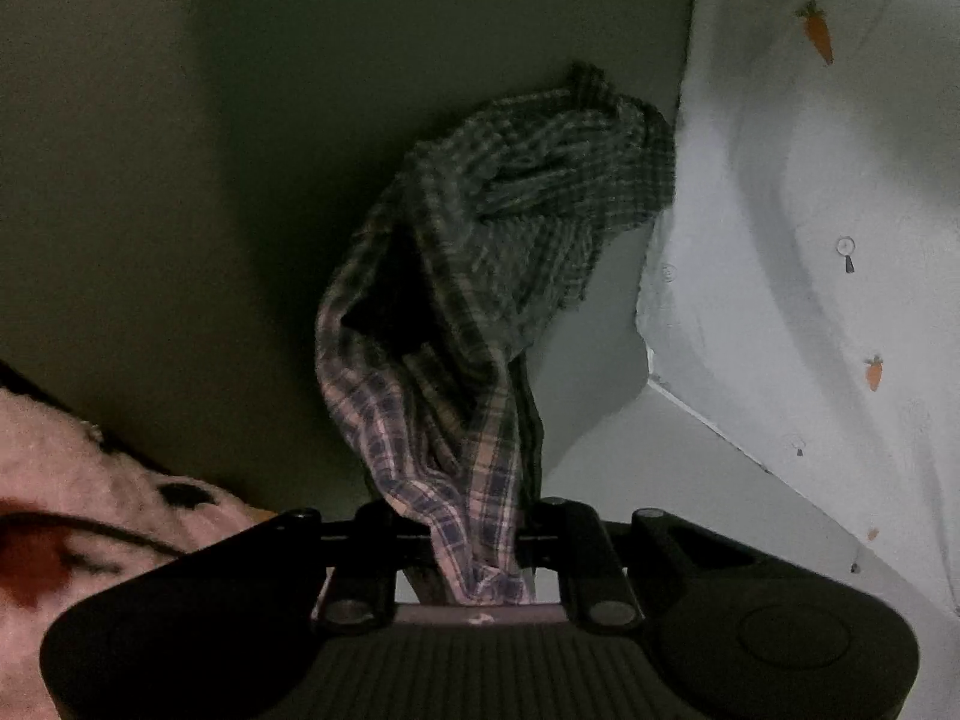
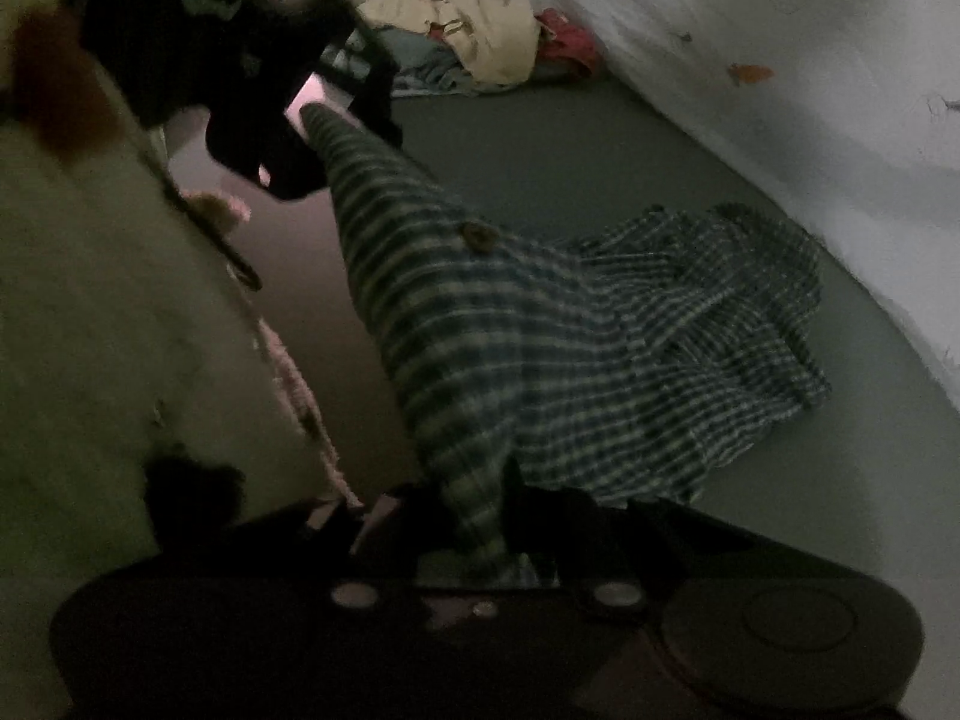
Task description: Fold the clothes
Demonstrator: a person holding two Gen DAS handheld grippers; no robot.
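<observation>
A plaid garment point(image 1: 480, 276) hangs from my left gripper point(image 1: 474, 540), whose jaws are shut on a bunched edge of it. Its far end rests on the grey surface point(image 1: 180, 180). In the right wrist view the same plaid garment point(image 2: 540, 348) stretches between both grippers. My right gripper point(image 2: 480, 528) is shut on one edge near the camera. The left gripper point(image 2: 312, 138) shows at the upper left, holding the other end, dark and blurred. A brown button point(image 2: 477, 235) sits on the taut strip. The rest of the garment lies crumpled on the grey surface point(image 2: 570, 150).
A white cloth with orange carrot prints point(image 1: 810, 210) runs along the right side in both views point(image 2: 780, 90). A pile of other clothes point(image 2: 474, 36) lies at the far end. A pink fleece sleeve point(image 1: 72, 492) is at the lower left.
</observation>
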